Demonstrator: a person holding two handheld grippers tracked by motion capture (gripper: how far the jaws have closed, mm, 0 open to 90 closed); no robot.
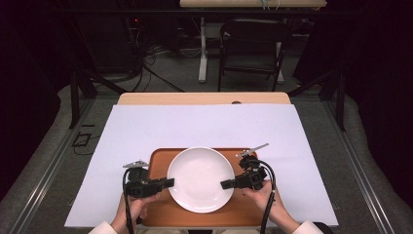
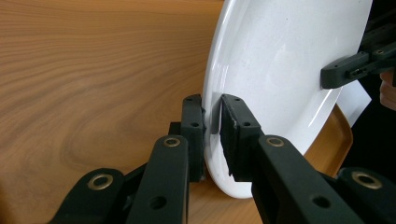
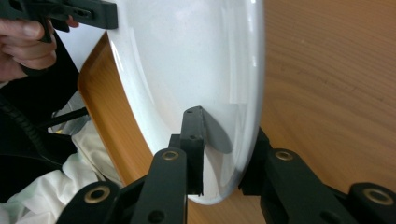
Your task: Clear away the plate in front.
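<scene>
A white plate [image 1: 199, 178] lies on a wooden tray [image 1: 158, 161] near the table's front edge. My left gripper [image 1: 170, 183] sits at the plate's left rim. In the left gripper view its jaws [image 2: 212, 126] are shut on the plate [image 2: 280, 70], one jaw beneath the rim and one on top. My right gripper [image 1: 224, 185] is at the plate's right rim. In the right gripper view it [image 3: 229, 140] straddles the rim of the plate [image 3: 187, 60], the upper jaw standing a little off the plate's face and casting a shadow there, the lower jaw under the rim.
The tray rests on a white sheet [image 1: 195, 122] that covers most of the table. A strip of bare wood [image 1: 204, 98] shows at the far edge. A dark folding chair [image 1: 253, 44] and cables stand on the floor beyond. A person's hands [image 1: 263, 195] hold both grippers.
</scene>
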